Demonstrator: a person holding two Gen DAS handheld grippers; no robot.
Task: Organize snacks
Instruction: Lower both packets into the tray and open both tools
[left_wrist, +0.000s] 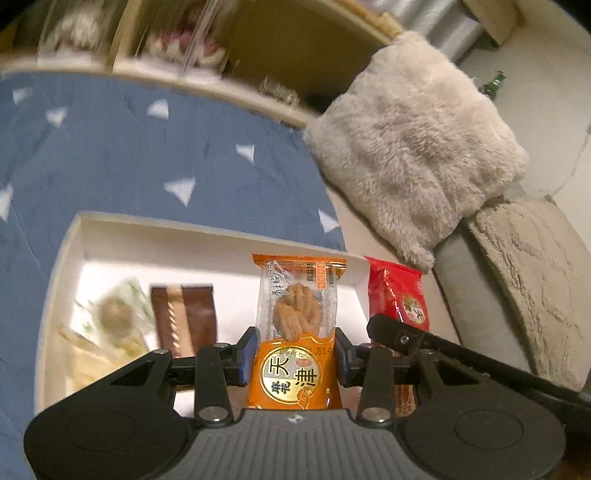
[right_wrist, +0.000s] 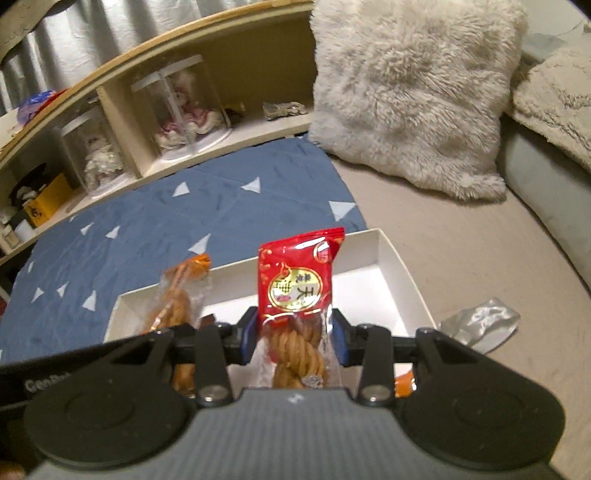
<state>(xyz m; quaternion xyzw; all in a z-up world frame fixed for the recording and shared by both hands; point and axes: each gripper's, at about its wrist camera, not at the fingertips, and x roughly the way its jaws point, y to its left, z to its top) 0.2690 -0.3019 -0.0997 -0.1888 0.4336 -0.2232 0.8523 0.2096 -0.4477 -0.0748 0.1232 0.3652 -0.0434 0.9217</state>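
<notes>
Grippers (left_wrist: 295, 356) (right_wrist: 295, 338) angled down, clamping snack packets (left_wrist: 295, 332) (right_wrist: 297, 295)

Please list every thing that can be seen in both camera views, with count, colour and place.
orange snack packet: one, orange, in left hand-held gripper over the box.
red snack packet: one, red, in right hand-held gripper over the box.
box: one, white, on blue cloth.
brown packet: one, brown, inside box.
pale wrapped snacks: several, greenish-white, box's left side.
blue cloth: one, white triangles.
furry cushion: one, beige, beside the shelf.
shelf: one, wooden, behind.
left hand-held gripper: black.
right hand-held gripper: black.
</notes>
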